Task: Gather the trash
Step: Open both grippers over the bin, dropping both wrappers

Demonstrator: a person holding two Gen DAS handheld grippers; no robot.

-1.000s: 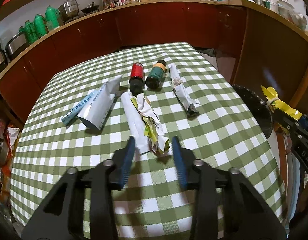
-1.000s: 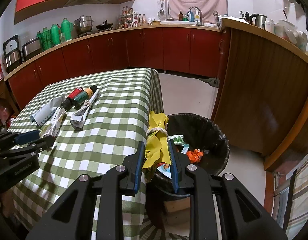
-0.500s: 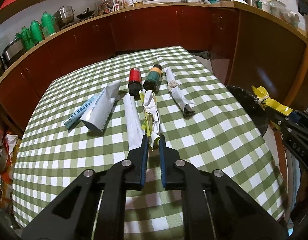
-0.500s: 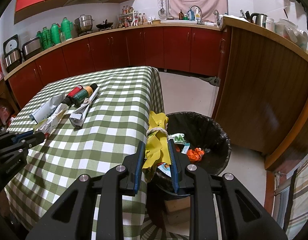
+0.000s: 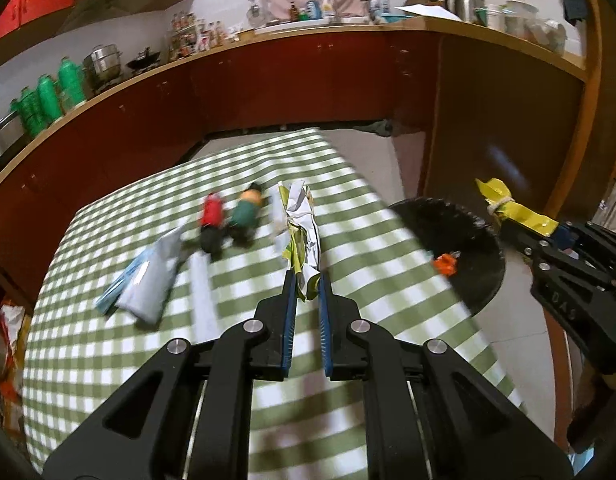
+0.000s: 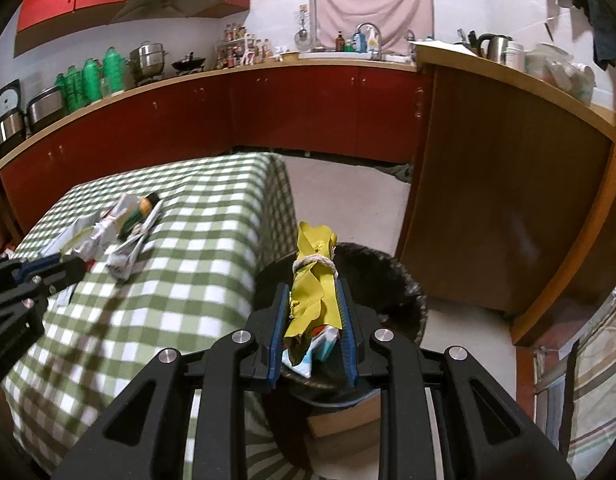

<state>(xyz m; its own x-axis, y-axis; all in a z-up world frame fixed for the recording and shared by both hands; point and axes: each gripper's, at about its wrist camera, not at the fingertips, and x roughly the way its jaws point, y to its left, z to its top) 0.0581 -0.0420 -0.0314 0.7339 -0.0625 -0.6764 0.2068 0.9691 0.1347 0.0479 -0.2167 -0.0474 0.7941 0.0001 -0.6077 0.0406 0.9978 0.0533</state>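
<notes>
My left gripper [image 5: 306,280] is shut on a crumpled white and yellow-green wrapper [image 5: 301,224], held above the green checked table [image 5: 155,364]. It shows from the side in the right wrist view too, the left gripper [image 6: 73,266] holding that wrapper [image 6: 95,234]. My right gripper [image 6: 312,294] is shut on a twisted yellow wrapper [image 6: 314,276] tied with string, above the black trash bin [image 6: 400,284]. From the left wrist view the right gripper [image 5: 520,236] holds the yellow wrapper [image 5: 512,210] just right of the bin [image 5: 460,236].
Left on the table are a red bottle [image 5: 211,216], a green bottle [image 5: 245,216], a silver-blue pouch [image 5: 147,280] and a white paper strip [image 5: 201,296]. Another crumpled wrapper [image 6: 127,254] lies near the table's right edge. Orange scraps [image 5: 445,264] sit in the bin. Red cabinets [image 6: 308,112] surround the table.
My left gripper closed on the white and yellow-green wrapper, lifted it off the table and swung right toward the bin. The right gripper kept hold of the yellow wrapper over the bin.
</notes>
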